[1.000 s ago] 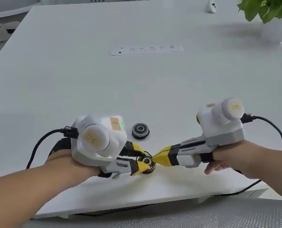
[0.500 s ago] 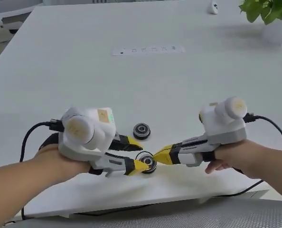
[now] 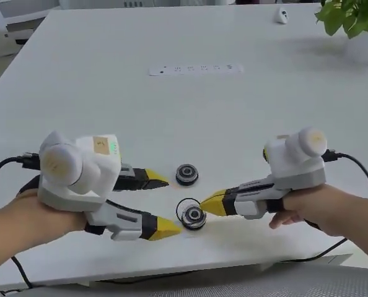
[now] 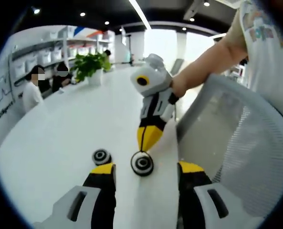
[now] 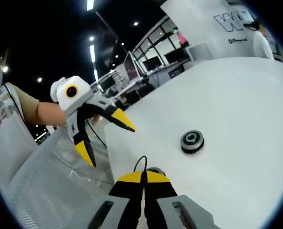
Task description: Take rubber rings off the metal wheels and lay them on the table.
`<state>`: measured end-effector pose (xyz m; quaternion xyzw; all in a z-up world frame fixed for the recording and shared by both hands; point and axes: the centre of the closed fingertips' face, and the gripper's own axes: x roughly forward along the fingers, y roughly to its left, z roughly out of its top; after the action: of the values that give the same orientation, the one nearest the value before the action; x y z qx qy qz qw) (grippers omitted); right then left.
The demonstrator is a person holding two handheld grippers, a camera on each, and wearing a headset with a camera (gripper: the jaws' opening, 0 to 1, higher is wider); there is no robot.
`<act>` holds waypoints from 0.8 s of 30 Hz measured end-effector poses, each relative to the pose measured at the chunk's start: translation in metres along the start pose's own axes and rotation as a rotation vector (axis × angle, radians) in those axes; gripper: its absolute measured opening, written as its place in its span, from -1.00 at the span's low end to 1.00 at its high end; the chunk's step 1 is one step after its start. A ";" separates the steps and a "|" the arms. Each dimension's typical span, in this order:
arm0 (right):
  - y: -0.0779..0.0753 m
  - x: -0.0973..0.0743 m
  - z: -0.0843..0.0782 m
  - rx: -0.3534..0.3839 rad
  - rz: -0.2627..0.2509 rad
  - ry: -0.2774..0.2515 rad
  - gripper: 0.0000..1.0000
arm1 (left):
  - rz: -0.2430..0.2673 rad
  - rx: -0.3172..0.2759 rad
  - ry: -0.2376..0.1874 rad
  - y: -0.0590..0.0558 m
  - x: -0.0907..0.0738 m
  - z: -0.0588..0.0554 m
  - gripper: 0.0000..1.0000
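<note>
A small metal wheel (image 3: 193,216) lies near the table's front edge, and a thin black rubber ring (image 3: 183,203) loops up from it. My right gripper (image 3: 202,204) is shut on that ring at the wheel's right side; in the right gripper view the ring (image 5: 142,163) rises as a thin black line from the closed tips. My left gripper (image 3: 174,204) stands open just left of the wheel and touches nothing. In the left gripper view the wheel (image 4: 142,163) sits between and just beyond the open jaws. A second wheel (image 3: 186,174) with its black ring on lies a little farther back.
A white power strip (image 3: 196,69) lies mid-table. A potted plant (image 3: 351,15) stands at the far right corner and a small white object (image 3: 282,15) near it. The table's front edge (image 3: 190,263) is close below the wheel. A mesh chair (image 4: 237,143) is beside the table.
My left gripper has opened, let go of the wheel and drawn back to the left. The right gripper has stayed at the wheel, and the ring now loops out from it.
</note>
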<state>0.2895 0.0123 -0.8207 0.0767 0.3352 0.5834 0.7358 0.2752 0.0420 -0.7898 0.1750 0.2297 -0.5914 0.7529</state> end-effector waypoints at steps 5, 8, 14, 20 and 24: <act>0.002 0.000 0.002 -0.002 0.006 0.001 -1.00 | 0.018 -0.011 -0.018 -0.002 -0.010 0.001 0.15; 0.005 0.001 0.004 -0.004 0.013 0.000 -1.00 | 0.035 -0.043 -0.031 0.000 -0.016 0.001 0.25; 0.010 0.003 0.008 -0.008 0.030 -0.004 -1.00 | 0.070 -0.076 -0.043 0.002 -0.031 -0.003 0.34; 0.007 0.008 0.014 -0.015 0.045 -0.001 -1.00 | 0.103 -0.104 -0.037 0.004 -0.045 -0.010 0.46; 0.009 0.015 0.017 -0.030 0.057 0.007 -1.00 | 0.122 -0.128 -0.043 0.005 -0.054 -0.013 0.48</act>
<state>0.2938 0.0333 -0.8088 0.0732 0.3269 0.6095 0.7186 0.2674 0.0938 -0.7713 0.1276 0.2397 -0.5320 0.8021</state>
